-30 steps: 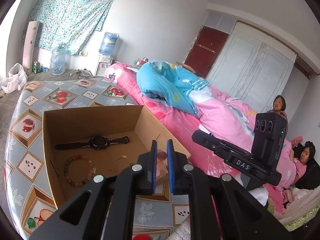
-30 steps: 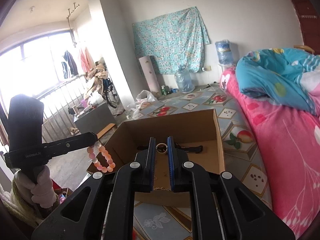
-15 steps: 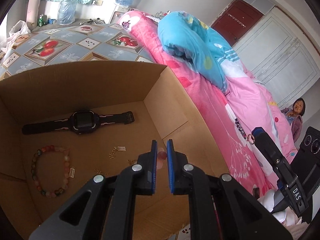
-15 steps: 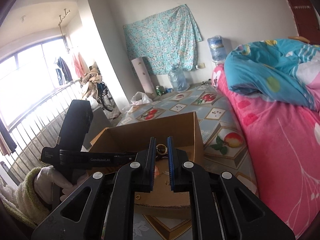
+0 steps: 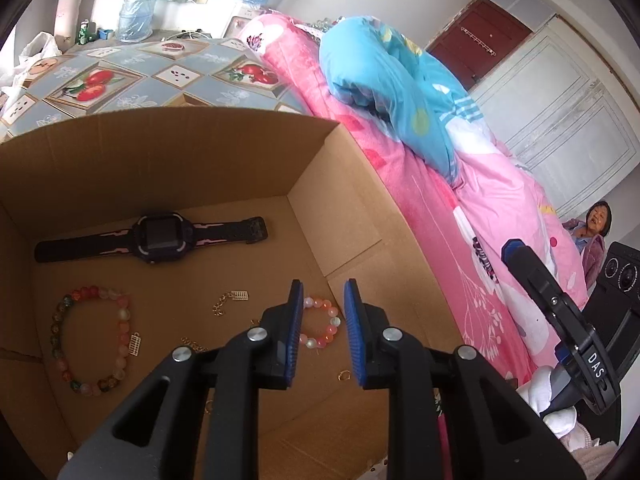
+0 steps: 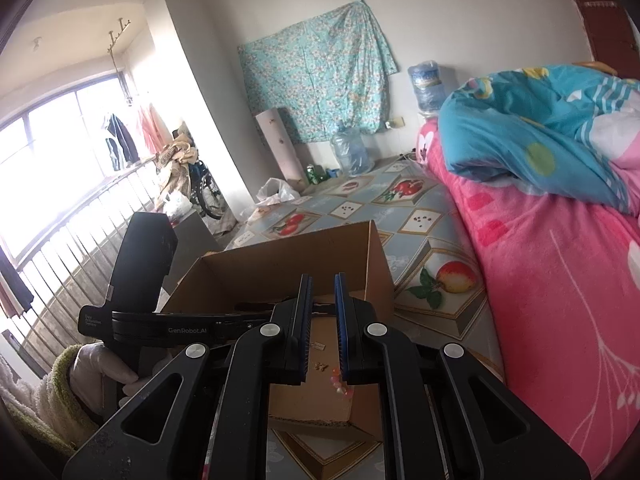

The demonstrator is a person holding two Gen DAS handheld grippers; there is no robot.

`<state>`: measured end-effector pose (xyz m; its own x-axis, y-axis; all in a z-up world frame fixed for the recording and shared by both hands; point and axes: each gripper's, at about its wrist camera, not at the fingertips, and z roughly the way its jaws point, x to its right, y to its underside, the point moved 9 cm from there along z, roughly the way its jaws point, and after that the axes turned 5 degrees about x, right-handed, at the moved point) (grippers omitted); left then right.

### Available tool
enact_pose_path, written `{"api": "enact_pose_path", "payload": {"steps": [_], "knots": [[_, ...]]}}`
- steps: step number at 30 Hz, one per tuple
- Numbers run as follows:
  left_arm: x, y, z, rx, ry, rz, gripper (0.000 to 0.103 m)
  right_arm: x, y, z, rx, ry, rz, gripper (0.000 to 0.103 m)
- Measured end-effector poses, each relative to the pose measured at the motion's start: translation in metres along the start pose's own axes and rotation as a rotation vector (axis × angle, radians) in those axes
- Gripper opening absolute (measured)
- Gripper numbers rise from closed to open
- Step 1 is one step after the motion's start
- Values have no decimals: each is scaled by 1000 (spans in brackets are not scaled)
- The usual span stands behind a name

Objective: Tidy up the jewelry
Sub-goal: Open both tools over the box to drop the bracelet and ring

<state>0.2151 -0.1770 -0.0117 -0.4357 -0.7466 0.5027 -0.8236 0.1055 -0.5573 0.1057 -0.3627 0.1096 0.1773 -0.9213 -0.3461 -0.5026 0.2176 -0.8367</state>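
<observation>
Only the left wrist view shows the box (image 5: 200,160) floor: watch (image 5: 160,236), multicoloured bracelet (image 5: 94,344), then pink bracelet (image 5: 320,322) lying loose between the opening fingers of the left gripper (image 5: 322,300). The right gripper (image 6: 323,280) (fingers narrow) holds nothing visible.

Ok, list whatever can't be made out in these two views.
- Left wrist view: pink bracelet's left side, behind the opening left gripper's finger.
- Left wrist view: gold pieces, too small to identify.
- Right wrist view: box floor, mostly behind the right gripper.
- Right wrist view: anything between its fingers, too dark.
</observation>
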Motion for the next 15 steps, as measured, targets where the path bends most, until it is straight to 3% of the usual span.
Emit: {"api": "enact_pose_path", "payload": {"steps": [5,10,12,15], "knots": [[-19,-4,-41,101,-19,-16,23,-15,-5,10,-39,-21,-27,10],[-33,-2,-81,194,-43,5,33,-25,-1,15,-61,4,-19,13],[-38,1,-99,234,-57,28,39,-24,0,13,-55,43,-17,20],[-47,5,-127,299,-102,58,53,-12,-1,6,-43,100,26,40]]}}
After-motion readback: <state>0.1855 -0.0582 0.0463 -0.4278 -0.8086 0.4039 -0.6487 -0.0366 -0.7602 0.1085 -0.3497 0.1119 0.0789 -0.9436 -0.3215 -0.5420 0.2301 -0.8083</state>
